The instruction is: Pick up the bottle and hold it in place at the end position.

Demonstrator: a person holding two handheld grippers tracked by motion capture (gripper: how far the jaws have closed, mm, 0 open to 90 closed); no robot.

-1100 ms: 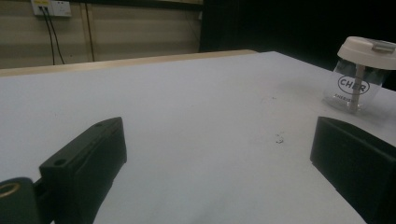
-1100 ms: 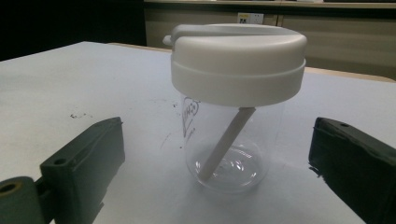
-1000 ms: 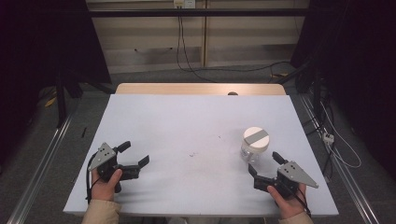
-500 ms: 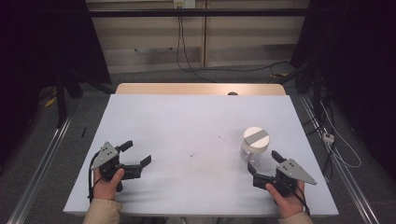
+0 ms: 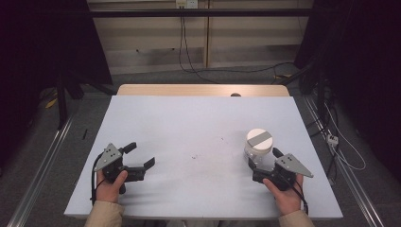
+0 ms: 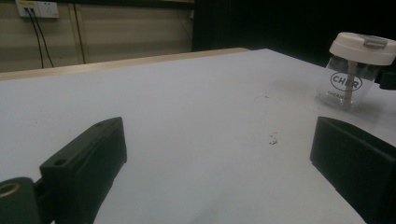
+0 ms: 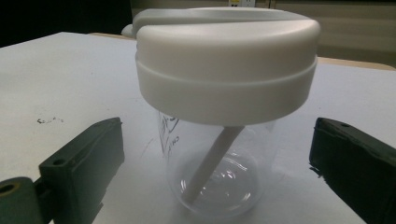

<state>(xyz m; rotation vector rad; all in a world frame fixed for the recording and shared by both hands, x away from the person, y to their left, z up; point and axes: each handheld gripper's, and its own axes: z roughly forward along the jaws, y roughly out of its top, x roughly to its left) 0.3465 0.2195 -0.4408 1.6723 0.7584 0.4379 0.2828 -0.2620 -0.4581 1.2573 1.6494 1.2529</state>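
Note:
A clear plastic jar (image 5: 258,146) with a white lid and a white tube inside stands upright on the right part of the white table (image 5: 189,118). My right gripper (image 5: 264,160) is open just in front of it. In the right gripper view the jar (image 7: 224,116) is close up between the two black jaws, with a gap on each side. My left gripper (image 5: 142,154) is open near the table's front left, nothing between its jaws. From the left gripper view the jar (image 6: 352,70) stands far off at the upper right, and the left gripper (image 6: 217,135) faces bare table.
A wooden strip (image 5: 203,90) borders the table's far edge, with a small dark object (image 5: 235,94) on it. Faint dark specks (image 5: 194,156) mark the table's middle. Cables (image 5: 340,146) lie on the floor to the right, and metal rails run along both sides.
My right gripper has edged slightly forward toward the jar. The left gripper has stayed almost where it was. The jar has not moved.

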